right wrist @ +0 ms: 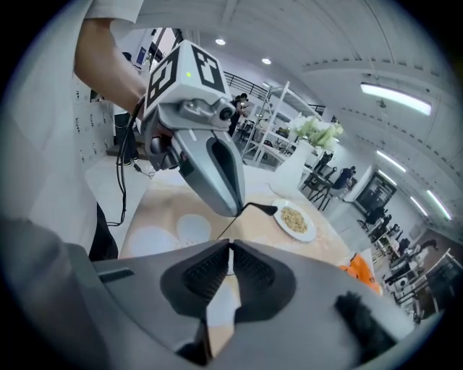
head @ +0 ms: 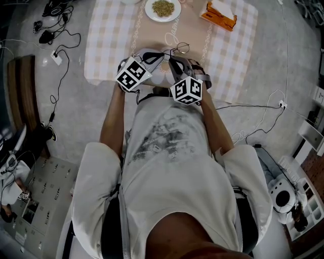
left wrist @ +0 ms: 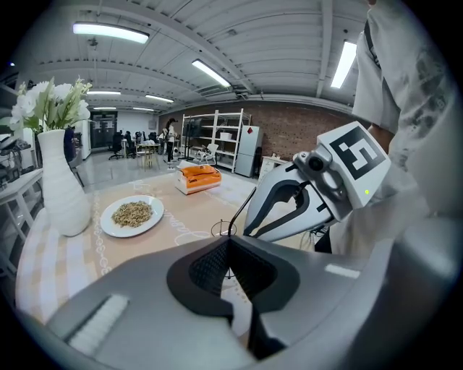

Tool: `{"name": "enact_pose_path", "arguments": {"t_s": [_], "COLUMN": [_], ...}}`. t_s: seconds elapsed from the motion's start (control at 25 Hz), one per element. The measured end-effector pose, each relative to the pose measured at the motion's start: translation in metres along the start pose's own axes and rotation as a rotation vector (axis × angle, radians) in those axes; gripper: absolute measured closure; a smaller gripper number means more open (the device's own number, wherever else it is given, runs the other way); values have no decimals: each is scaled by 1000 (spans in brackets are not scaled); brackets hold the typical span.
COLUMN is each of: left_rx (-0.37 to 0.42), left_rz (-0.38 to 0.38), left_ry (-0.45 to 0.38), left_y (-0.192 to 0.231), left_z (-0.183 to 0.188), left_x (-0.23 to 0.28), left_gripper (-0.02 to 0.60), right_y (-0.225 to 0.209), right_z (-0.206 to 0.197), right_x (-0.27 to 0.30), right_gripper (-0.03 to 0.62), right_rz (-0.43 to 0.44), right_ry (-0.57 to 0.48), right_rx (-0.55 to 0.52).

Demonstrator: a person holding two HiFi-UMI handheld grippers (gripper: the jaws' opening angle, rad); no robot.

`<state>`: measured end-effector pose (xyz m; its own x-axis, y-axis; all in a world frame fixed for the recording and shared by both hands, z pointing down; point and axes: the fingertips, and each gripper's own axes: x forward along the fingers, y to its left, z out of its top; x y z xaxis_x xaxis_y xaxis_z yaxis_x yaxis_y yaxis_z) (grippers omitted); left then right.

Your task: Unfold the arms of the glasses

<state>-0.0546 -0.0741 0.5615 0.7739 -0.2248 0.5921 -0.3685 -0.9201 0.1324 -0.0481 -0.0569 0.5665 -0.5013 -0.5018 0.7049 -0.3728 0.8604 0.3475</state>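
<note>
The thin wire-framed glasses (head: 179,49) hang just above the near edge of the table (head: 106,50), between my two grippers. My left gripper (head: 162,54) is shut on the frame. In the left gripper view a round lens rim (left wrist: 219,230) shows just past the pads, and a dark arm (left wrist: 246,206) slants up to the right gripper. My right gripper (head: 173,58) has its pads (right wrist: 249,271) together on that thin arm. In the right gripper view the arm's black tip (right wrist: 265,209) sticks out by the left gripper's fingers (right wrist: 228,184).
A plate of seeds (head: 162,8) and an orange box (head: 218,15) sit at the far side of the checked tablecloth. A white vase with flowers (left wrist: 61,188) stands at the left. Cables and a power strip (head: 55,57) lie on the floor at the left.
</note>
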Motion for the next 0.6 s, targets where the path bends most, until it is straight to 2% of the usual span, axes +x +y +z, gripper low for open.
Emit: {"name": "enact_pose_path", "arguments": {"t_s": [0.6], "left_rx": [14], "left_rz": [-3], "left_ry": [11], "left_y": [-7], "left_z": [-1], "left_x": [2], "left_gripper": [572], "right_y": [-26], "right_z": [-2], "right_x": [-27], "right_gripper": [571], "right_rz": [-100], "right_ry": [-21], "right_rx": [57]}}
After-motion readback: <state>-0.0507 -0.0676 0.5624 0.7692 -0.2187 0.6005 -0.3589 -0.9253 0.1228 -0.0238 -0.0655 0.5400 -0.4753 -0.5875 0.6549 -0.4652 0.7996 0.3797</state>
